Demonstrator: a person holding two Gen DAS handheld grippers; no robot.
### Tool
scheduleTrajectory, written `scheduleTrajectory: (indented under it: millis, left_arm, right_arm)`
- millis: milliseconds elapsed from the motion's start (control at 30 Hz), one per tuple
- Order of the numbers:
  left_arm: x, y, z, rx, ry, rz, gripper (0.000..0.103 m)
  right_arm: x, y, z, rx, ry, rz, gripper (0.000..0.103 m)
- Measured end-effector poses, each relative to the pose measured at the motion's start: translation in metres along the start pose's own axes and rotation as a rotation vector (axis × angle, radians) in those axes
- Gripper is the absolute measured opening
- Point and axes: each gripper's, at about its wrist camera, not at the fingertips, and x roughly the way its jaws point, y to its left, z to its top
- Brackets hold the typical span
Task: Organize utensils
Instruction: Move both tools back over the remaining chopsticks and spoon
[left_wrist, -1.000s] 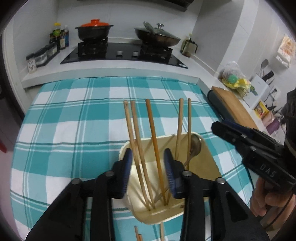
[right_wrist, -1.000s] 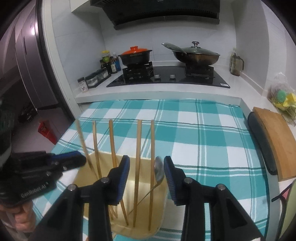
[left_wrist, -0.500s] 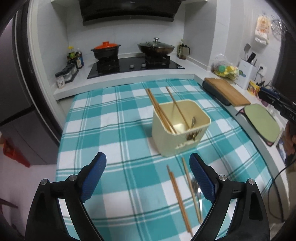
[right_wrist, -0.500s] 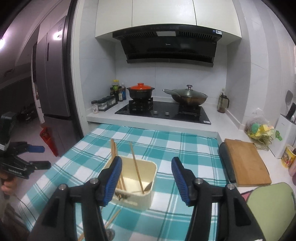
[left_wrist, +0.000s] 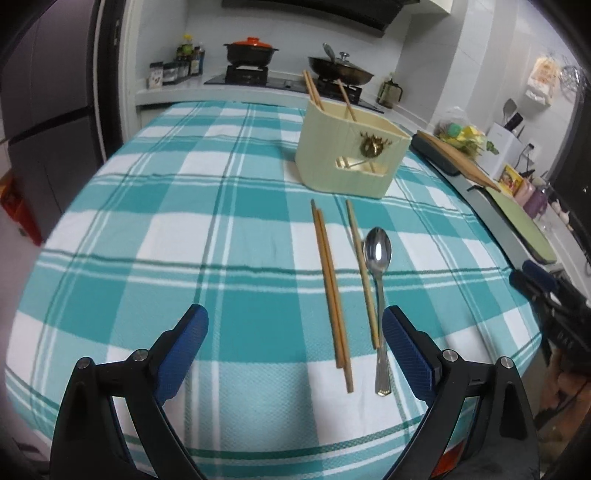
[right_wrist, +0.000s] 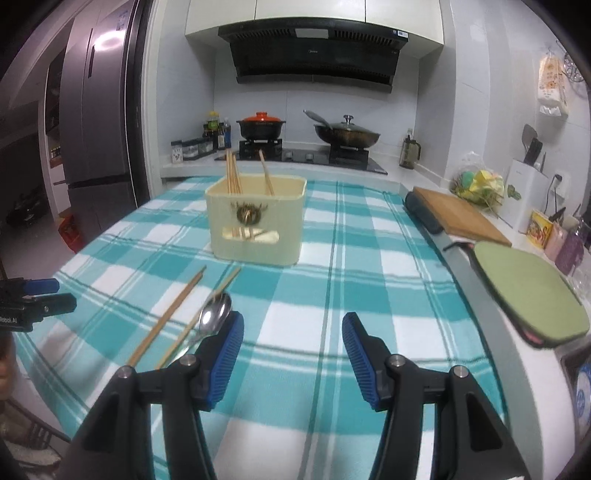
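Left wrist view looks down over a table covered in a teal-and-white checked cloth (left_wrist: 155, 236). The left gripper (left_wrist: 295, 349) has its blue-padded fingers (left_wrist: 183, 347) spread wide apart with nothing between them but cloth. Just ahead of it lie 3 loose wooden chopsticks: a pair of wooden chopsticks (left_wrist: 330, 291) touching side by side, and a single wooden chopstick (left_wrist: 362, 273) to their right. A shiny metal spoon (left_wrist: 377, 295) lies against that single stick, bowl pointing away, handle end close to the right finger. Farther off stands a cream rectangular plastic utensil holder (left_wrist: 347, 155) with a dark emblem and a cut-out slot in its front wall; several wooden chopsticks standing in the holder (left_wrist: 314, 90) lean against its back rim. At the right edge the right gripper's black body shows, held by a hand.

From the right wrist view, the right gripper (right_wrist: 293, 360) has its fingers (right_wrist: 229, 360) parted about halfway, gripping nothing, over bare cloth. The spoon's bowl sits just beyond its left finger, with the loose chopsticks slanting away to the left and the holder straight ahead, well apart. Behind the table are a black hob with an orange-lidded black pot (right_wrist: 260, 125) and a lidded wok (right_wrist: 346, 134); a wooden cutting board (right_wrist: 458, 216) lies on the counter to the right.
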Motion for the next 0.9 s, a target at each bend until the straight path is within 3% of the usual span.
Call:
scheduleTrajectory:
  millis: [133, 267, 900]
  left_arm:
    - [0.011, -0.004, -0.018, 0.022, 0.023, 0.012, 0.096]
    - [0.017, -0.003, -0.022, 0.026, 0.018, 0.04, 0.096]
    - [0.085, -0.019, 0.009, 0.178, 0.06, 0.146, 0.096]
  right_arm:
    - [-0.001, 0.021, -0.042, -0.033, 0.032, 0.015, 0.057]
    - [-0.002, 0.035, -0.061, -0.067, 0.029, 0.021, 0.057]
    - [0.001, 0.046, -0.075, -0.044, 0.055, 0.075, 0.057]
